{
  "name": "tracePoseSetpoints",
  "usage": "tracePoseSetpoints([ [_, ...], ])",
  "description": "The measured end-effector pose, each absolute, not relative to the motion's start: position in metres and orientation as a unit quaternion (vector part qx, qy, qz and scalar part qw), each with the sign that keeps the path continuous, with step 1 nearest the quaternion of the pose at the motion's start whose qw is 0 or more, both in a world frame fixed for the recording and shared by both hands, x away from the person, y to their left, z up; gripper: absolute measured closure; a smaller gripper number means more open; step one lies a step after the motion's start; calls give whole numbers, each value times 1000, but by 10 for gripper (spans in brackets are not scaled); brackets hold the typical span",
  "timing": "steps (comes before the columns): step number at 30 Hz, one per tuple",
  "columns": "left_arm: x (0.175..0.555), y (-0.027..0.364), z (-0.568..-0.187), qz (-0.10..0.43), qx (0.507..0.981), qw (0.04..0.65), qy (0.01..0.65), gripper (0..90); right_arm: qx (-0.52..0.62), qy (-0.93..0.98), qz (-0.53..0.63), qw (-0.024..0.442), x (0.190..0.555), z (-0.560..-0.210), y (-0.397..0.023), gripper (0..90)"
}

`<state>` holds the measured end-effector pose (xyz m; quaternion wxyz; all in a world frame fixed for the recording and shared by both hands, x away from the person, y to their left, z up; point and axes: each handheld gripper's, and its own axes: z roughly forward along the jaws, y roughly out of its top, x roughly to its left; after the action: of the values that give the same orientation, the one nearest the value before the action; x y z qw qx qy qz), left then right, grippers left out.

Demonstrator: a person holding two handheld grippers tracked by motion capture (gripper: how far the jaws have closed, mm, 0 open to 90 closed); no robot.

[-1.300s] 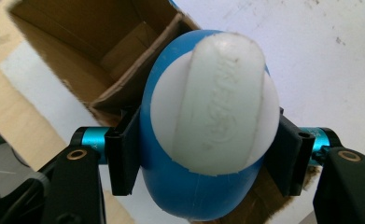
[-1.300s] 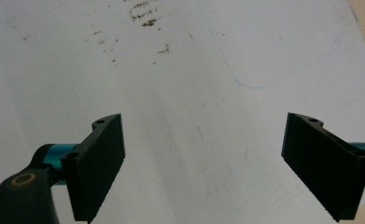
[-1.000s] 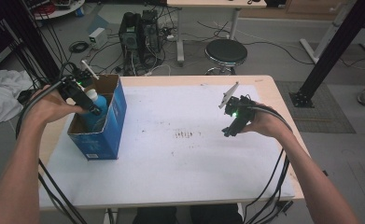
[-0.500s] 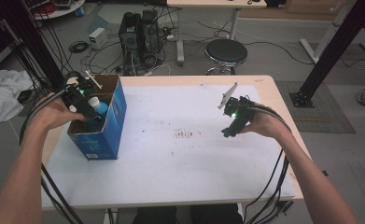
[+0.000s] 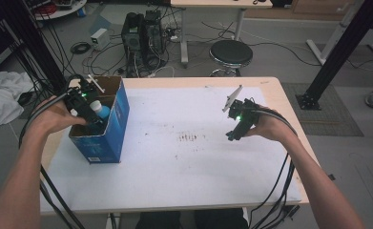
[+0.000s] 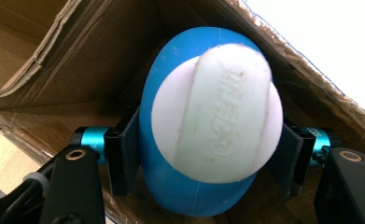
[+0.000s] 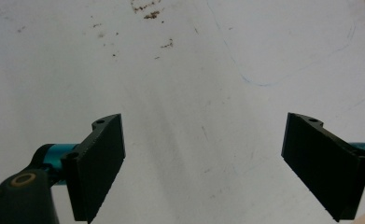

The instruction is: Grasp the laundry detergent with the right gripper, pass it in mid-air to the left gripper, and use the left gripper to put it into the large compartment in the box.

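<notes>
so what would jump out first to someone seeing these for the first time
Probably the blue bottle with a white cap, clamped between the left gripper's pads inside the open blue cardboard box at the table's left edge. After that, the right gripper, held over the bare white tabletop at the right with its jaws wide apart and nothing between them.

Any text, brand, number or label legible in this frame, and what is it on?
Raised lettering on the white cap of the blue bottle: blurred, not readable; a round mark beneath it, also unreadable.
Small white label low on the blue cardboard box: too small to read.
Nothing else carries text.
</notes>
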<state>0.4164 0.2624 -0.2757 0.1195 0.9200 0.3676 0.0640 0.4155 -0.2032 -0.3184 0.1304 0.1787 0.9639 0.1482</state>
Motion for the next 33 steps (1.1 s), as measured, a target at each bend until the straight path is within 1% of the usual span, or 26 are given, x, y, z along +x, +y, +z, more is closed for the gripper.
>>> tracePoseSetpoints([
  [15, 416, 261, -276, 66, 921, 115, 368, 354, 178, 964, 147, 128, 415, -320, -202, 126],
  [23, 415, 259, -277, 61, 919, 119, 372, 318, 177, 964, 147, 129, 415, -320, -203, 126],
  [33, 415, 259, -274, 59, 920, 119, 369, 300, 176, 965, 146, 129, 415, -320, -203, 126],
])
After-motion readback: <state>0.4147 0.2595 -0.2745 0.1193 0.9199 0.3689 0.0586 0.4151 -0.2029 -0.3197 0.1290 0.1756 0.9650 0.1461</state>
